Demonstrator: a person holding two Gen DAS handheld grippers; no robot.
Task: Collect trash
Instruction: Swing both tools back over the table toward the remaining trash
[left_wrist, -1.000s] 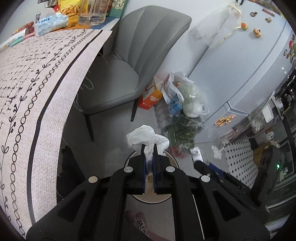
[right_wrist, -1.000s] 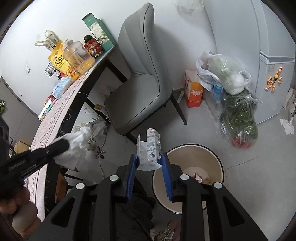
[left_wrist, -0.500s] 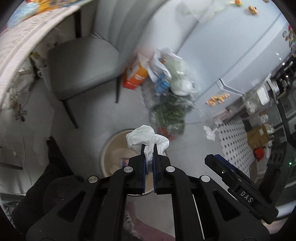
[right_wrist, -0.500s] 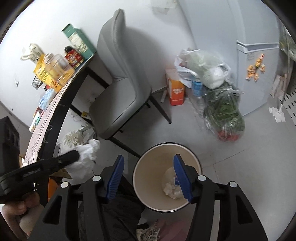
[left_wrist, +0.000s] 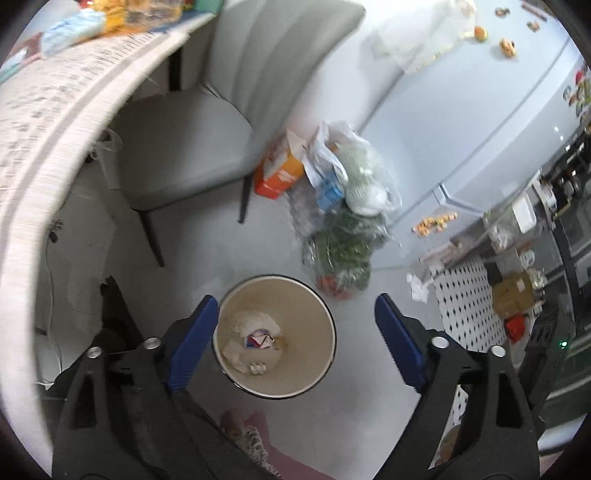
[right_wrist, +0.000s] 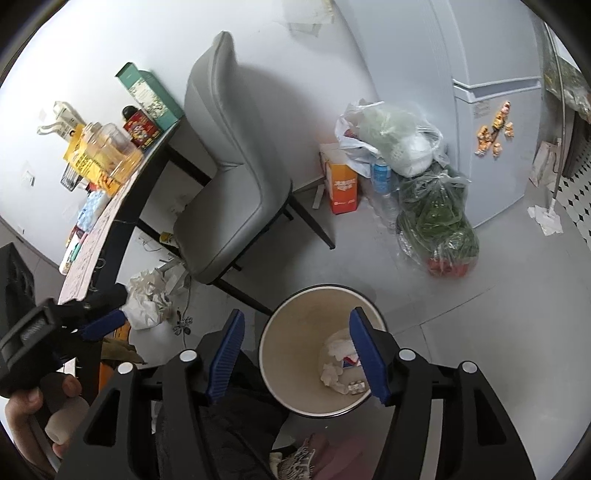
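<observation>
A cream waste bin (left_wrist: 281, 276) with a dark rim stands on the grey floor below both grippers. White tissue wads and a small printed carton (left_wrist: 258, 338) lie at its bottom (right_wrist: 341, 354). My left gripper (left_wrist: 295, 299) hangs over the bin, its jaws opening wide with nothing between them. My right gripper (right_wrist: 295, 314) also hovers over the bin (right_wrist: 325, 286), its jaws opening and empty. In the right wrist view a hand (right_wrist: 22, 413) holds the left gripper at the left, with a crumpled white wad (right_wrist: 147, 302) beside its tip. I cannot tell whether that wad is in the air or on the floor.
A grey chair (left_wrist: 184, 155) stands just beyond the bin, tucked to a table with a patterned cloth (left_wrist: 55, 122). Plastic bags of vegetables (left_wrist: 343, 240), an orange box (left_wrist: 280, 177) and a fridge (left_wrist: 461, 129) line the far side. The person's dark trousers (right_wrist: 236, 424) are at the bottom.
The left jaws have sprung apart and the tissue they held is gone from them. The right jaws let go of the carton half a second ago and have widened a little more.
</observation>
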